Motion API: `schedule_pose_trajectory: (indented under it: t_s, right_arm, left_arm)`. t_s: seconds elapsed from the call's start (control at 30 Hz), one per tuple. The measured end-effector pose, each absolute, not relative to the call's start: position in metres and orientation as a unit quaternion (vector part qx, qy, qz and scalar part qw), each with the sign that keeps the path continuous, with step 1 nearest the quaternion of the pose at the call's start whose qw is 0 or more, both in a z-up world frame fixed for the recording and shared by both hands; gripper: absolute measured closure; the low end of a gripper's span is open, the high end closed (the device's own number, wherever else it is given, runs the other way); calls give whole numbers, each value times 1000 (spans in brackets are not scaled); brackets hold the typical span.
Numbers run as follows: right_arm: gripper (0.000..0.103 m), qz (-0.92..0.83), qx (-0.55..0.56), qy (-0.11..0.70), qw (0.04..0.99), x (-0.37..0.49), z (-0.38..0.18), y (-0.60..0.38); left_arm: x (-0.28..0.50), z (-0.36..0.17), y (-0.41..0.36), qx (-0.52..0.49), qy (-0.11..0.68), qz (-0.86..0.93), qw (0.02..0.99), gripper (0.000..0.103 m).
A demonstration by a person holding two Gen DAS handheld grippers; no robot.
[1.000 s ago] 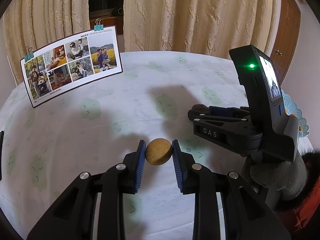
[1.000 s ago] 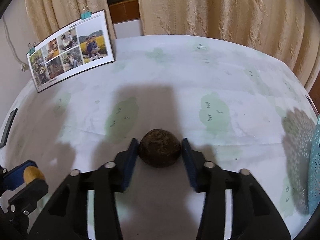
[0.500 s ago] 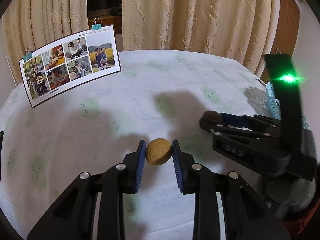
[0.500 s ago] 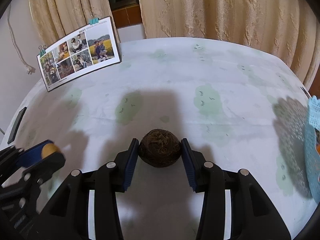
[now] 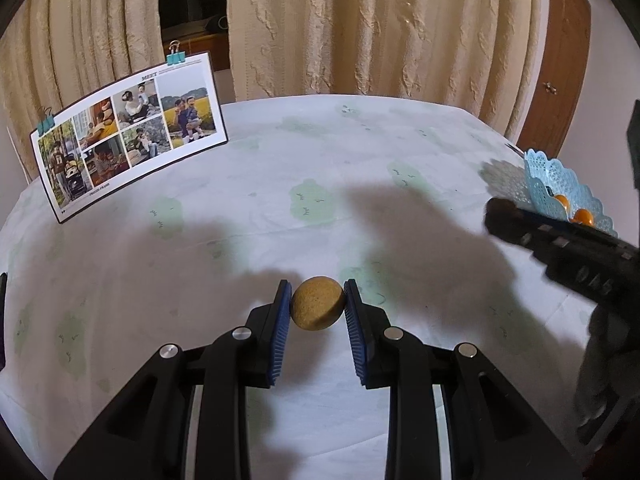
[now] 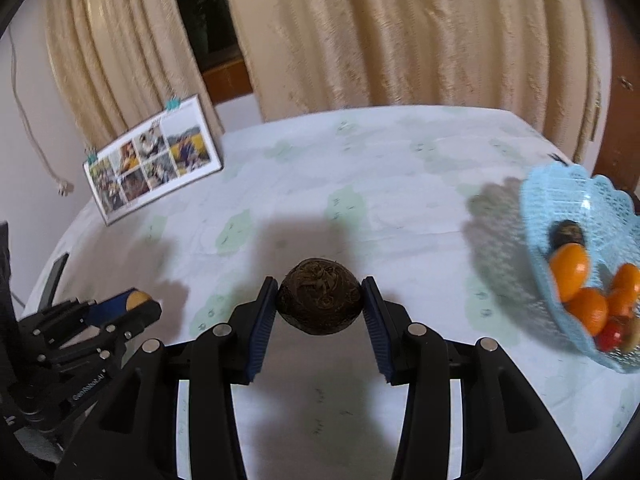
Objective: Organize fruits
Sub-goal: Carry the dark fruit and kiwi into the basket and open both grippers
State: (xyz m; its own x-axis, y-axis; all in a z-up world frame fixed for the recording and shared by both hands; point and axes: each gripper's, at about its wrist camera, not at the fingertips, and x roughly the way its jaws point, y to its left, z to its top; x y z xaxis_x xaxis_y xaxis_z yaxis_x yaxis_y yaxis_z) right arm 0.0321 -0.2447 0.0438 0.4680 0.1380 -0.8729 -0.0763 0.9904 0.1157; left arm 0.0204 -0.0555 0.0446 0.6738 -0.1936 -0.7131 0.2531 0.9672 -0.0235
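Our left tool (image 5: 316, 306) is clamped on a small yellow fruit (image 5: 317, 303), our right tool (image 6: 320, 306) on a dark brown fruit (image 6: 320, 301), both above the tabletop (image 5: 280, 184). At far right we see a blue basket (image 6: 576, 200) of oranges (image 6: 570, 270); far left, a photo card (image 5: 128, 132) before curtains (image 5: 360, 28).

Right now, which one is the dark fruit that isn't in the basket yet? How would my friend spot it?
Find the round table with the pale cloth and the blue lacy basket of oranges at its right edge. Left of the basket, the right tool grips the dark brown fruit above the cloth. It is rough and fibrous, unlike the smoother tan fruit in the left tool.
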Motion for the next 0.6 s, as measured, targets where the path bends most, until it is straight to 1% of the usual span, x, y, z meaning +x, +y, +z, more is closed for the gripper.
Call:
schedule_pose_trajectory:
  t_s: [0.3,0.6]
  right_arm:
    - [58,13,59,479,876,21,74,-301]
    - [58,-65,95,445,888,6,98,-377]
  left_arm:
    - [18,46,-77,54,384,-134,912,76]
    - [15,48,-100,69,383,-149,909,76]
